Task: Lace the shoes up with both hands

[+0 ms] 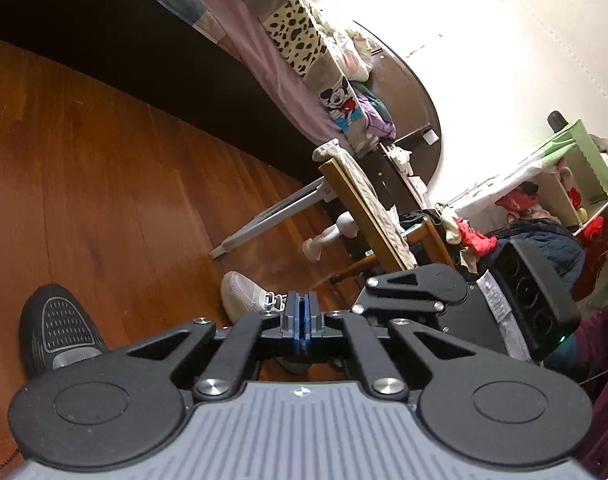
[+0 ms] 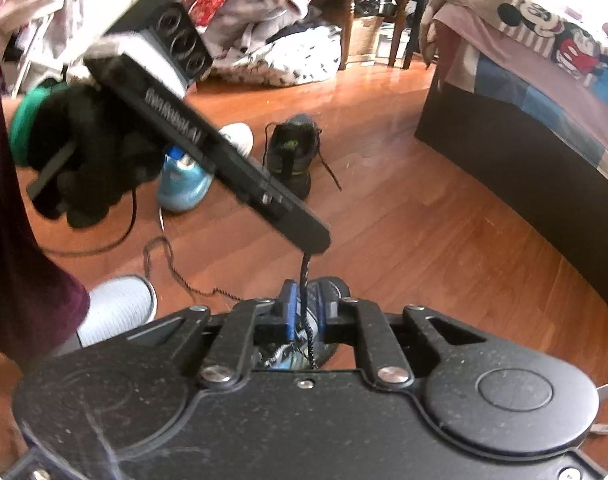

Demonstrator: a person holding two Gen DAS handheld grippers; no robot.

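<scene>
Left gripper (image 2: 315, 246), centre frame, is clamped on the dark lace (image 2: 305, 276). Right gripper (image 2: 304, 308), lower centre, stands slightly parted around that lace above the shoe (image 2: 327, 292). Judged step: hand-over. Next move requires the right to close firmly before the left lets go.

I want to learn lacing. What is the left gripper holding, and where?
The left gripper pinches the black lace at its top end.

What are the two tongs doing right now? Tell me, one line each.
Left tongs: closed, pinching the top of the black lace.
Right tongs: slightly open; the lace runs between them, not gripped.
</scene>
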